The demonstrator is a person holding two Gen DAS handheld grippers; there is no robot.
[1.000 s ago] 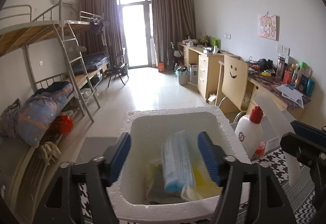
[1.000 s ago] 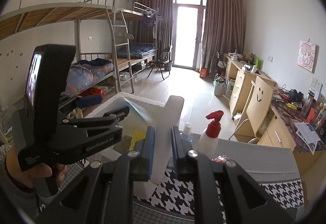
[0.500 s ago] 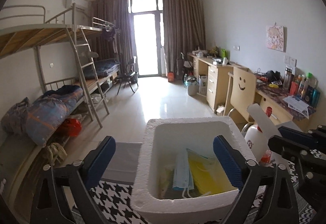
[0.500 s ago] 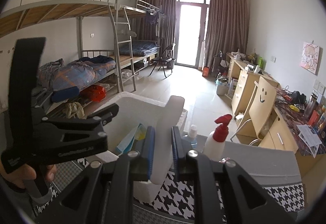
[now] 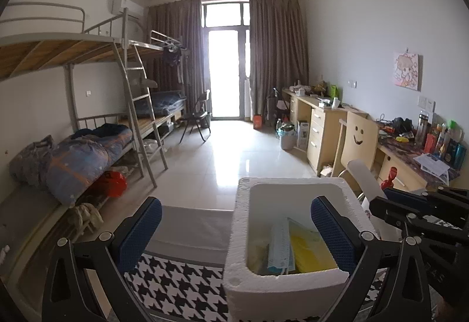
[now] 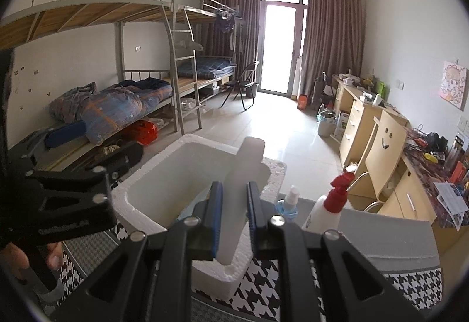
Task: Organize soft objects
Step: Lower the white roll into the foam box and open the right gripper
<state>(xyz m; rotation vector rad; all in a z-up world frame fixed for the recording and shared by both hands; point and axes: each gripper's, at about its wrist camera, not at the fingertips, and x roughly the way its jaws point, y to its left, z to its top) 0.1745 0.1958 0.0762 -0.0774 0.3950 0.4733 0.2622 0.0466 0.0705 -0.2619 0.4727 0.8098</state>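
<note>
Left gripper (image 5: 236,229) w/ jaws just opened wide, empty; blue mask pack (image 5: 280,245) lies in white foam box (image 5: 296,185). Right gripper (image 6: 233,216) pinches white foam lid (image 6: 244,178). Next, probably: close the box.

White foam box (image 5: 288,289) sits on a black-and-white houndstooth cloth (image 5: 178,284). Inside the box: a pale blue mask pack (image 5: 280,248) next to a bright yellow packet (image 5: 310,251). Just right of the box, a white bottle with red pump (image 6: 328,207). Gripper pads (image 5: 137,231) are blue.
</note>
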